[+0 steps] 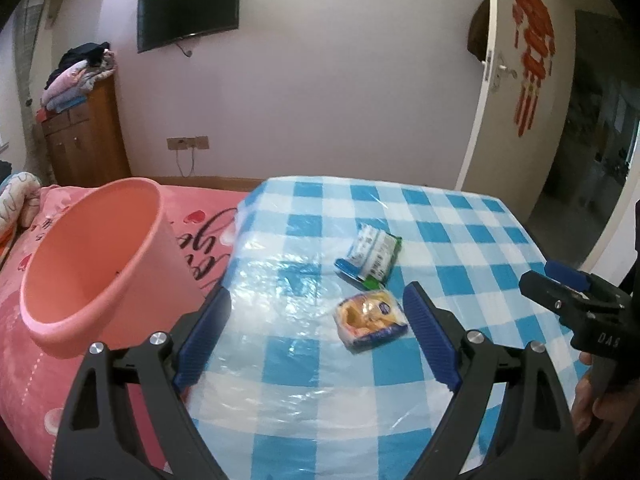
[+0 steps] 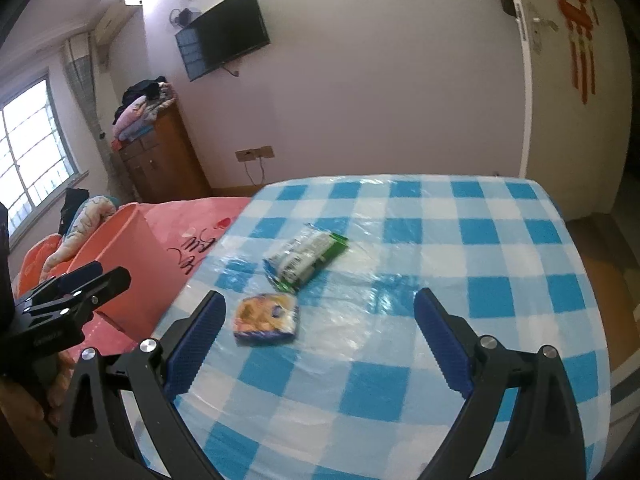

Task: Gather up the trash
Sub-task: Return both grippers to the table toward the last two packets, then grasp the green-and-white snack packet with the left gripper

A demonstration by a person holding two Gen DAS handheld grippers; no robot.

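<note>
Hovering with both the left gripper (image 1: 316, 320) and right gripper (image 2: 320, 332) gaping empty, yellow snack packet (image 1: 370, 320) lying just ahead between the left fingers, risking skidding on slippery plastic sheeting (image 1: 280, 400).

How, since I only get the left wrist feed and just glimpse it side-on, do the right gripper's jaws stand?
Observer: The right gripper is wide open, with nothing between its pads.
Operator: What lies ahead of it?
Observer: The orange snack packet lies ahead, nearer its left finger, with the green wrapper beyond.
Operator: Does that camera see the bin?
Observer: Yes, the pink bin shows at the left, partly hidden behind the left gripper.
</note>
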